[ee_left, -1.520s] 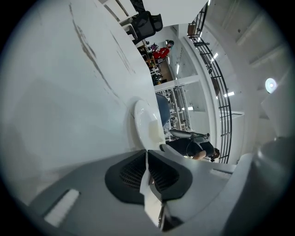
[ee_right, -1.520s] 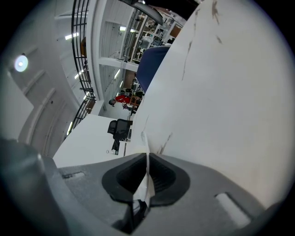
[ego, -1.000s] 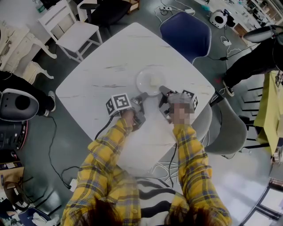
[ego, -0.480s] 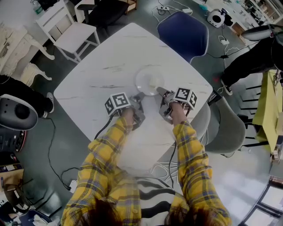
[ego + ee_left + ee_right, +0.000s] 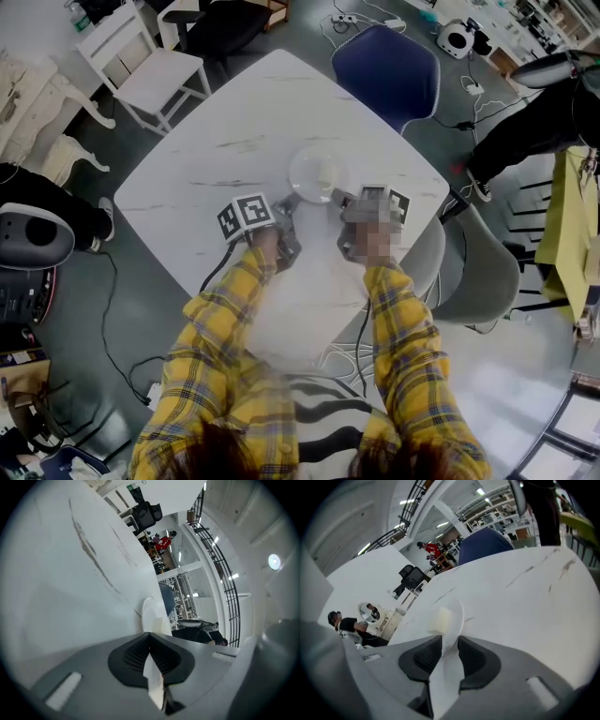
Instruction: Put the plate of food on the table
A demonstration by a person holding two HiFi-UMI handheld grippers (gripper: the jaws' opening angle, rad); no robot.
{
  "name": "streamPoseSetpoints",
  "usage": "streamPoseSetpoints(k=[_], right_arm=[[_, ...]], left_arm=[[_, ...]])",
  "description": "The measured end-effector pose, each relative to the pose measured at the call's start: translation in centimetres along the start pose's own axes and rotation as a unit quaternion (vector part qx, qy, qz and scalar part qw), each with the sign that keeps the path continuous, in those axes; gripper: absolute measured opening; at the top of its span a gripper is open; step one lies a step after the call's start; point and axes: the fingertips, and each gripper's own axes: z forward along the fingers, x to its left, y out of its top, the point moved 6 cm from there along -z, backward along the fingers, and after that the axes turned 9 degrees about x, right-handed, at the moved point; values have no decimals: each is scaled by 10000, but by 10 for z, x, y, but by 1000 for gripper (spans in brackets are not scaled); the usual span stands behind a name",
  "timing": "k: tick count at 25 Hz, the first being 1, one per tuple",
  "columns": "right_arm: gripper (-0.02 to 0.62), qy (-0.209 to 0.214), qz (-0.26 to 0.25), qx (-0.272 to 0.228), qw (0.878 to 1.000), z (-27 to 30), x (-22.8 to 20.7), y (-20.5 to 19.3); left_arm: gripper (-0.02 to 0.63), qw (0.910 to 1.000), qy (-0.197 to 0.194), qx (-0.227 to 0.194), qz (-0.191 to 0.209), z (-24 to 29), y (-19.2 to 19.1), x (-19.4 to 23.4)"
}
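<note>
A white plate (image 5: 317, 173) with a pale piece of food (image 5: 440, 619) rests on the white marble table (image 5: 225, 112), near its front right side. My left gripper (image 5: 292, 201) is at the plate's near-left rim. In the left gripper view its jaws (image 5: 151, 651) are shut on the thin rim of the plate (image 5: 151, 615). My right gripper (image 5: 339, 196) is at the near-right rim. In the right gripper view its jaws (image 5: 449, 648) are opening, with the plate's (image 5: 452, 620) rim still between them and small gaps at the pads.
A blue chair (image 5: 392, 70) stands beyond the table's far right edge, a white chair (image 5: 150, 61) at the far left and a grey chair (image 5: 478, 272) at the right. A person in black (image 5: 544, 122) stands at the right. Cables lie on the floor.
The plate has stayed in place on the table. Both grippers remain at its near rim, with only a slight shift of the hands.
</note>
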Motion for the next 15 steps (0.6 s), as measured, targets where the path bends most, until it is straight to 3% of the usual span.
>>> streamPoseSetpoints(k=[4,7,11,13,15], right_arm=[[118,-688,-991,138,9926,-2,8,-1],[129,-1121,-1575,136,9810,-3,11,-2],[129,-1217,-1679,48,9783,-5,11,-6],[129,-1218,-1640,-18,9789,-7,10,-8],[129,-1202,-1619,-77,9794,-9,9,-10]], left_arm=[[-3,9953,336,113,906,-2,3,-10],[-3,9777,755,265,1940,-2,3,-19],[-3,9454,1238,370,2993,-2,1,-25],[-3,9360,1326,383,3239,-1,-1,-25],[-3,9323,1333,400,3339,0,-3,-25]])
